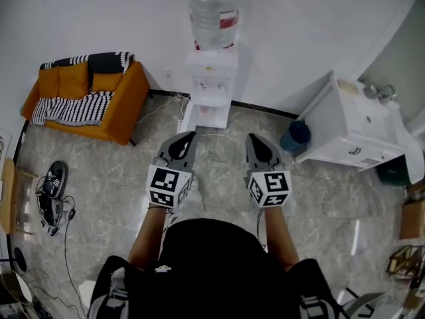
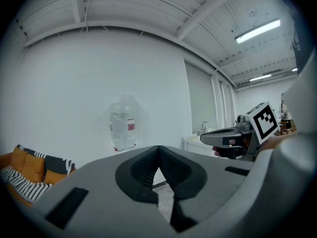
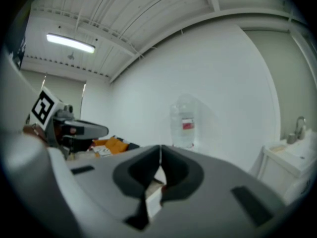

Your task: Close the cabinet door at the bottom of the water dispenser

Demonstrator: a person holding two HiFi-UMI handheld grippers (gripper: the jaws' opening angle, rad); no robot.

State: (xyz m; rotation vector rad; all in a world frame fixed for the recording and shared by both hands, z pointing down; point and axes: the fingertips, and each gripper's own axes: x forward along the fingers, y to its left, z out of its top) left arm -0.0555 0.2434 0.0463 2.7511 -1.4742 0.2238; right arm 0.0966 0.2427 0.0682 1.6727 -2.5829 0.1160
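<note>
The white water dispenser point(image 1: 211, 88) stands against the far wall with a clear bottle point(image 1: 212, 15) on top. Its bottom cabinet door point(image 1: 187, 117) hangs open toward the left. Both grippers are held out level toward it, a short way in front. My left gripper point(image 1: 188, 138) points at the open door, jaws shut and empty. My right gripper point(image 1: 255, 140) is beside it on the right, also shut with nothing in it. The bottle point(image 2: 122, 128) shows above the left gripper point(image 2: 158, 150) jaws. In the right gripper view the bottle point(image 3: 184, 125) sits above the right gripper point(image 3: 160, 150).
An orange sofa point(image 1: 86, 95) with a striped blanket stands left of the dispenser. A white sink cabinet point(image 1: 352, 128) and a blue bucket point(image 1: 295, 137) are to the right. Shoes and cables point(image 1: 53, 191) lie on the floor at the left.
</note>
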